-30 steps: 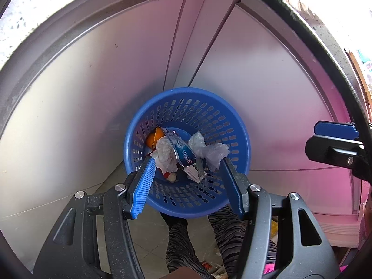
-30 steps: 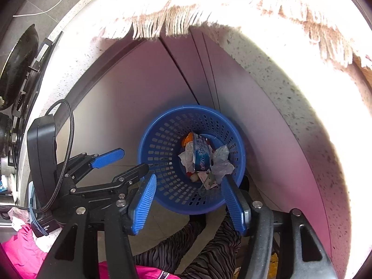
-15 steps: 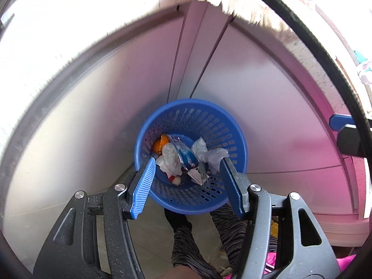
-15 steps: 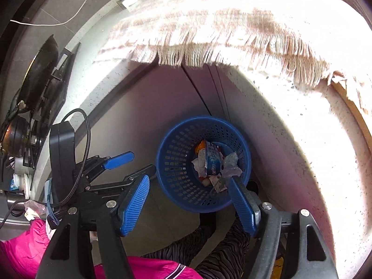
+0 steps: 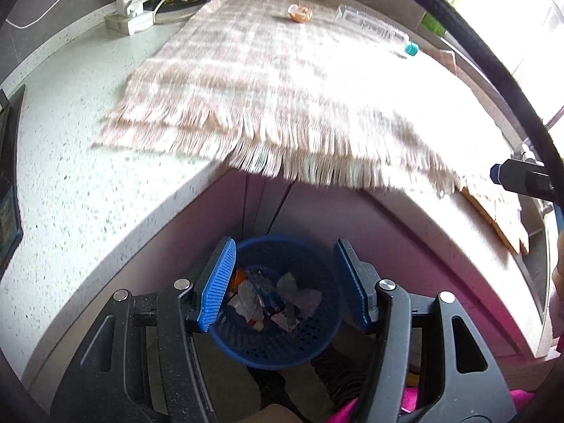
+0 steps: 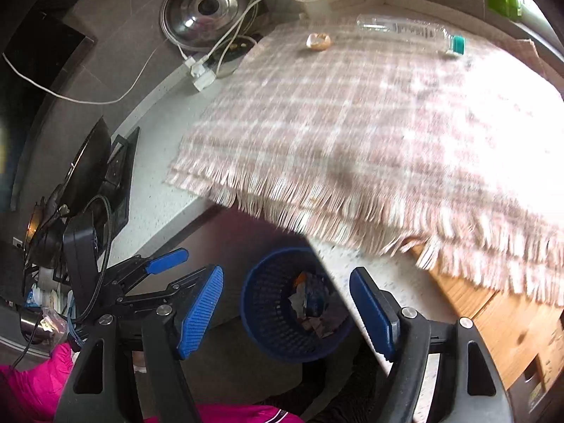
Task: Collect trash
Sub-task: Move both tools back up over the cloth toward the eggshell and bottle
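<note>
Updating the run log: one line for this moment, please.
left claw: open, empty | right claw: open, empty | basket: holds trash | bottle, eggshell: on cloth

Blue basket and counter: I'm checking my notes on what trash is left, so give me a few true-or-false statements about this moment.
1. The blue basket already holds crumpled trash. True.
2. The clear bottle stands upright on the checked cloth. False: it lies on its side.
3. The left gripper is clamped on a wrapper. False: it is open and holds nothing.
4. An eggshell lies on the cloth. True.
5. The right gripper is open and empty. True.
</note>
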A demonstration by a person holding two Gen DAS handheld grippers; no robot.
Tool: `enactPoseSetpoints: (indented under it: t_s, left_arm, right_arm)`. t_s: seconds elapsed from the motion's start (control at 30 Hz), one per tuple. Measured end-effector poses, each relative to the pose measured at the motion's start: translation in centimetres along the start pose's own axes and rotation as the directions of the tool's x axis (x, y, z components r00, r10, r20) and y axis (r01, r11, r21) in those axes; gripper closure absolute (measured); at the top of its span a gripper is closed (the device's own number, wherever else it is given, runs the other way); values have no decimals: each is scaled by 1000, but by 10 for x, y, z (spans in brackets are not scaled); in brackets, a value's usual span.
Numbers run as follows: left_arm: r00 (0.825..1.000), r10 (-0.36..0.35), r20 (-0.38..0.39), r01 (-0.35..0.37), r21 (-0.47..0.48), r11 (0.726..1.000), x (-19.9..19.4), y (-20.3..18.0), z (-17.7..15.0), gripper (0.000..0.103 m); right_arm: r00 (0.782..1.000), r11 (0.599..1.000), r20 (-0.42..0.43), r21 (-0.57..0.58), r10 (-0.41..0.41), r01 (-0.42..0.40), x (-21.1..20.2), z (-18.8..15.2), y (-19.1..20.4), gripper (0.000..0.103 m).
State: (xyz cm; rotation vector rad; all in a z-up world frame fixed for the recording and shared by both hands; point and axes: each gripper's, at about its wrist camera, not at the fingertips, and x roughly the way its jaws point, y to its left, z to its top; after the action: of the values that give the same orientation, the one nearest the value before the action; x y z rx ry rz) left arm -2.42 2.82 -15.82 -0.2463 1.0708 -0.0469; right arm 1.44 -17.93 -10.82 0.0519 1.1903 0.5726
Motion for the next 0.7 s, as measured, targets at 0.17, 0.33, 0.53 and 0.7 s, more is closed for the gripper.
enactPoseSetpoints:
  t_s: [0.17, 0.33, 0.53, 0.7]
  left_arm:
    - [997, -32, 77, 35, -41, 999, -4, -7, 39, 44]
    - [994, -64, 87, 66, -24, 998, 8, -18, 83, 44]
    - [993, -45, 113, 53, -75, 996, 26, -29, 129, 44]
    - [994, -10, 106, 19, -84, 996, 49, -34, 169, 44]
  right_arm:
    - [997, 998, 65, -36, -40, 42, -21, 40, -25, 23]
    - [988, 996, 139, -55, -67, 76, -35, 81, -54, 17]
    - [974, 981, 196, -129, -116, 143, -33, 132, -80, 11]
    - [965, 958, 219, -214, -144, 192, -21, 169, -94, 3]
